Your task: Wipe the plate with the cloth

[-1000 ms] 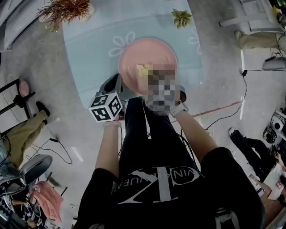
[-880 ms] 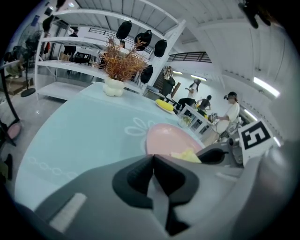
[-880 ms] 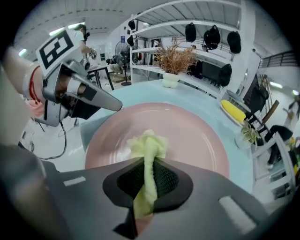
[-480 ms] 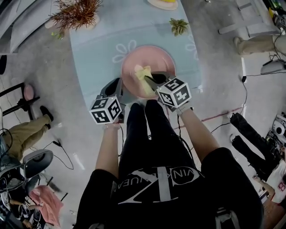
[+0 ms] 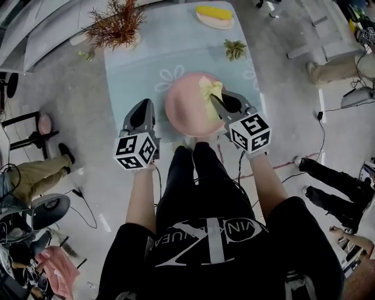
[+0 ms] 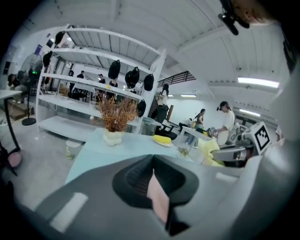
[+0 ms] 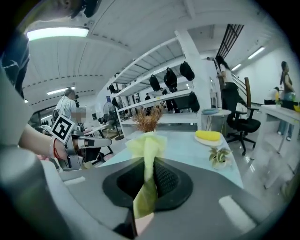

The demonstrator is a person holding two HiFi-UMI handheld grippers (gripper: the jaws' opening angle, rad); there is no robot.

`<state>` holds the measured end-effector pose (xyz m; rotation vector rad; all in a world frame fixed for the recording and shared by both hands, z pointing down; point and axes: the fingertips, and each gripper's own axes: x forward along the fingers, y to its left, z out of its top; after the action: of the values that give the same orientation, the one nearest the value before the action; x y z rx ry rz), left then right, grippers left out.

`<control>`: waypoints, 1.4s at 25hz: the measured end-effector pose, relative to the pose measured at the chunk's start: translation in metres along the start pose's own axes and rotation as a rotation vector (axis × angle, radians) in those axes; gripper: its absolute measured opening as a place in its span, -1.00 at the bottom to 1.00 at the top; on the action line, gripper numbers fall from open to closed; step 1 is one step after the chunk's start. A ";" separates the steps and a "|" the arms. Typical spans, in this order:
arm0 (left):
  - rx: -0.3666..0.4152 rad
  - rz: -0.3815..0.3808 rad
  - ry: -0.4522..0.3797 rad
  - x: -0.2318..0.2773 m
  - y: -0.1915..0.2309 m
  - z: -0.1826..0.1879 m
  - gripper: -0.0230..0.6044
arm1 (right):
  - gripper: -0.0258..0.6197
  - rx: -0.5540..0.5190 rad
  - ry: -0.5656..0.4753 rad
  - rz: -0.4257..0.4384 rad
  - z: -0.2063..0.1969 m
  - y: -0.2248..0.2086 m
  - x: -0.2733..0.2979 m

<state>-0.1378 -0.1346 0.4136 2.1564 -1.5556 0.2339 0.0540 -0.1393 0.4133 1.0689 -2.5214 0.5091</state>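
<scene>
A pink plate [image 5: 186,108] is held above the pale blue table [image 5: 140,64]. My left gripper [image 5: 142,114] sits at the plate's left side. In the left gripper view my left gripper [image 6: 153,176] is shut on the plate's pink edge [image 6: 157,199]. My right gripper [image 5: 220,101] is shut on a yellow cloth [image 5: 210,91], which lies against the plate's right part. The cloth [image 7: 146,154] stands up between the right gripper's [image 7: 149,166] jaws. The cloth [image 6: 208,151] also shows at the right of the left gripper view.
On the table stand a dried plant in a pot [image 5: 117,26], a small green plant [image 5: 234,48] and a yellow item on a dish [image 5: 214,14]. People's legs [image 5: 331,181] and cables [image 5: 82,205] are on the floor around me. Shelves [image 6: 93,89] stand behind.
The right gripper has carried the cloth from the plate's middle toward its right edge. Both grippers have spread apart, and the view has shifted toward the table.
</scene>
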 end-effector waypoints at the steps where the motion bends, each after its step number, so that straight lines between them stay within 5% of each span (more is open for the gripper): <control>1: 0.010 0.007 -0.019 -0.003 0.000 0.008 -0.93 | -0.80 -0.008 -0.017 -0.016 0.007 -0.004 -0.006; 20: 0.150 0.076 -0.310 -0.064 -0.009 0.146 -0.93 | -0.80 -0.066 -0.316 -0.134 0.132 -0.021 -0.084; 35: 0.201 0.120 -0.431 -0.099 -0.010 0.191 -0.93 | -0.80 -0.118 -0.405 -0.189 0.167 -0.021 -0.112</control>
<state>-0.1879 -0.1364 0.2035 2.3840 -1.9745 -0.0461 0.1128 -0.1604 0.2206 1.4680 -2.7023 0.0933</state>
